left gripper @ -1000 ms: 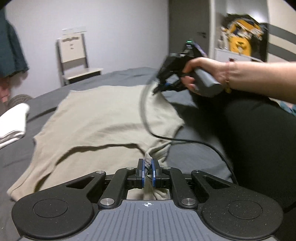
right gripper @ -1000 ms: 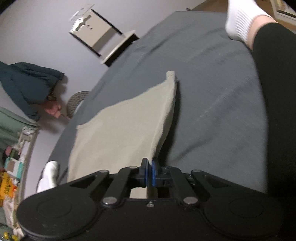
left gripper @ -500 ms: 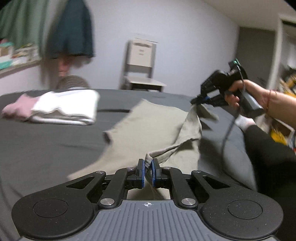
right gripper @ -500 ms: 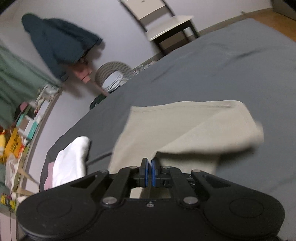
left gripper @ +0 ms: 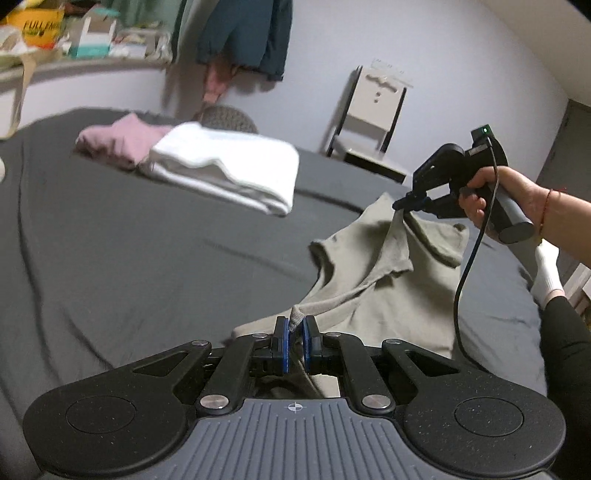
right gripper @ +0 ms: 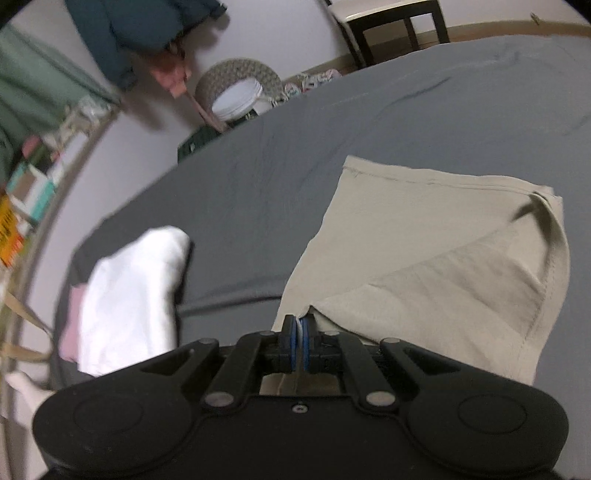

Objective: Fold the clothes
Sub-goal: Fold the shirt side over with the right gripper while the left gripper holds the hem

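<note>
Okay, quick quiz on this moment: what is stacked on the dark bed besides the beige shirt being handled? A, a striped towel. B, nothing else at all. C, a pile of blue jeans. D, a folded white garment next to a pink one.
D: the left wrist view shows a folded white garment lying on the bed right beside a pink garment, away from the beige shirt that both grippers hold.

A pale wall (left gripper: 461, 55) was seen behind a dark grey bed (left gripper: 129, 240); a chair (left gripper: 373, 122) was placed against it, and jackets (left gripper: 243, 33) were hung up.
</note>
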`<state>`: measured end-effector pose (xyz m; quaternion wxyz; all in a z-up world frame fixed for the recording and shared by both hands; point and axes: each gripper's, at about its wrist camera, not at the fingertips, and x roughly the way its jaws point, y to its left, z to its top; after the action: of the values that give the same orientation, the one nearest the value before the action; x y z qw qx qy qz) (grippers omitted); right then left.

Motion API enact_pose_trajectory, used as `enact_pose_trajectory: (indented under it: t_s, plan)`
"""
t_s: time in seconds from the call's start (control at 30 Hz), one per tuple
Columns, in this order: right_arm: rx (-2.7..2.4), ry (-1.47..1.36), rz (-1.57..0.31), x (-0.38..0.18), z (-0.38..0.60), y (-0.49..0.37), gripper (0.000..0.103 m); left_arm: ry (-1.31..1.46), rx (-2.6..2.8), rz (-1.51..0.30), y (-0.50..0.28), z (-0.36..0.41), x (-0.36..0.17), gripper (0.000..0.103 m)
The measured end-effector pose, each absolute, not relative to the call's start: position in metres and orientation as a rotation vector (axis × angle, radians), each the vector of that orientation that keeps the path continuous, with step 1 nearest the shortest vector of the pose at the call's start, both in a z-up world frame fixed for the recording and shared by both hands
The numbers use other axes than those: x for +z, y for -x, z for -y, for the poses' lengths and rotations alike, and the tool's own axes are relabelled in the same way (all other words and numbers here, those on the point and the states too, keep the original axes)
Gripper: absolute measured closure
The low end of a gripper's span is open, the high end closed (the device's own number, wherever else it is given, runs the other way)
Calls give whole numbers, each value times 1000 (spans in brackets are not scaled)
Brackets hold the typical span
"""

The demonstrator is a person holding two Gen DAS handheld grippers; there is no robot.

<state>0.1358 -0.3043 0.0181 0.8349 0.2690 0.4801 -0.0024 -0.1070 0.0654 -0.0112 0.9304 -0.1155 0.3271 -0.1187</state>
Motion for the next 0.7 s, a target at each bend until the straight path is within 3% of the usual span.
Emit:
enact_pose_trajectory:
  t_s: [0.33,0.37,0.47,0.53,0.7]
  plan:
    - [17,-563,-1056,-5,293,-152,94,246,-188,-716,103,-68,-25,96]
    - [31,-562,-1053,-4,293,-152,91,249,-186,-719,103,-69,-25,96]
    - [81,-598,-1047,1,293,-146,60,254,-185,-726,103,-70,-27,96]
    - [120,-596,-1032,10,291,-136,56,252,-182,-727,103,-70,-27,96]
    - [245,-450,-1145,23,258,-103,56,247,-179,-727,103,-69,-26,96]
